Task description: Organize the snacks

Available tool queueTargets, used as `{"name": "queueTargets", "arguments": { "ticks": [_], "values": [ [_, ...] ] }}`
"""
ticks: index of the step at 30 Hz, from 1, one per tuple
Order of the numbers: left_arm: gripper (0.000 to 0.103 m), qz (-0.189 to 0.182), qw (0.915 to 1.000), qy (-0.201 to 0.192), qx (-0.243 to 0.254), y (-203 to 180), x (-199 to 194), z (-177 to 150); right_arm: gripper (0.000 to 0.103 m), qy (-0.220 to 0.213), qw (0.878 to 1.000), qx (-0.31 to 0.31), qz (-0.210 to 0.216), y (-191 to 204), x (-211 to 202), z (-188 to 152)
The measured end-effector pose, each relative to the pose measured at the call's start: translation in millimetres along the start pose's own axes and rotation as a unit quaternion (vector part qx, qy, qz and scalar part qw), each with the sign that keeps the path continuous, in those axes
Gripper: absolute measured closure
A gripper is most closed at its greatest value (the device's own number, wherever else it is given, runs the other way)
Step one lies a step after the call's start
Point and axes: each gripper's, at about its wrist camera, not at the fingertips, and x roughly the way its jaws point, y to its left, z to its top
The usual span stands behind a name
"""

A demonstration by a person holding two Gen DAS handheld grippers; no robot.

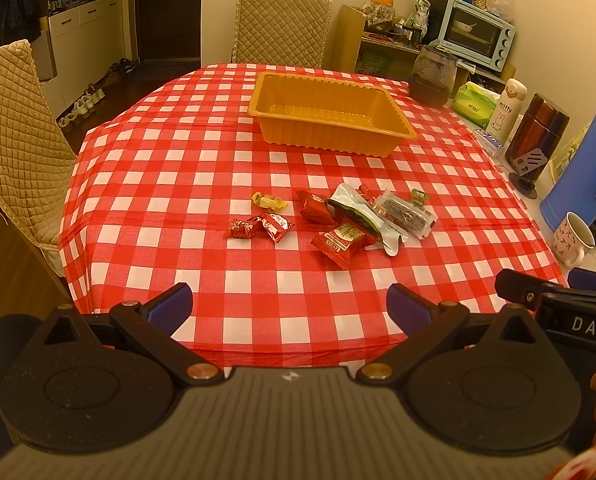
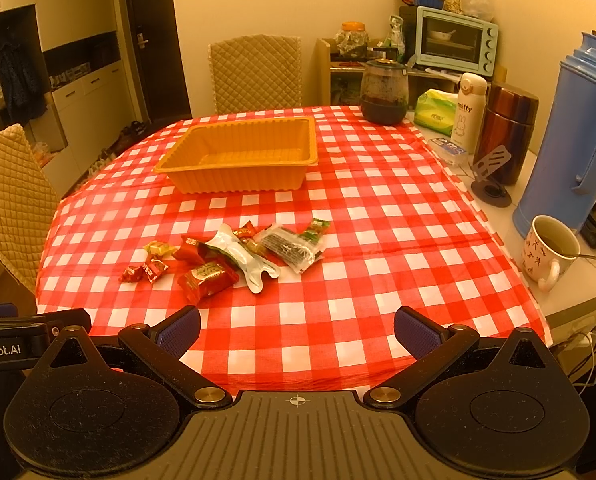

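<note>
While both grippers, left [image 1: 290,304] and right [image 2: 297,328], hover spread wide with nothing between their fingers, the orange tray [image 1: 393,118] sits empty on the checkered tablecloth [image 1: 178,200]; the snacks [image 1: 337,216] lie scattered just before it. The mug [image 2: 537,256] holds liquid and a spoon [image 2: 583,256].

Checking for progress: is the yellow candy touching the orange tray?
Apart. The left wrist view shows checkered cloth between the yellow candy and the orange tray.
</note>
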Motion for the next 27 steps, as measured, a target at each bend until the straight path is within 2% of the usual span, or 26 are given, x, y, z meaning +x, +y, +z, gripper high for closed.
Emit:
{"name": "queueTargets", "arguments": {
  "ticks": [27],
  "values": [
    [0.0,-0.001,1.0,0.001,0.0,-0.6,2.0,-2.1,0.0,0.001,1.0,0.002,0.0,-2.8,2.6,-2.8]
  ]
}}
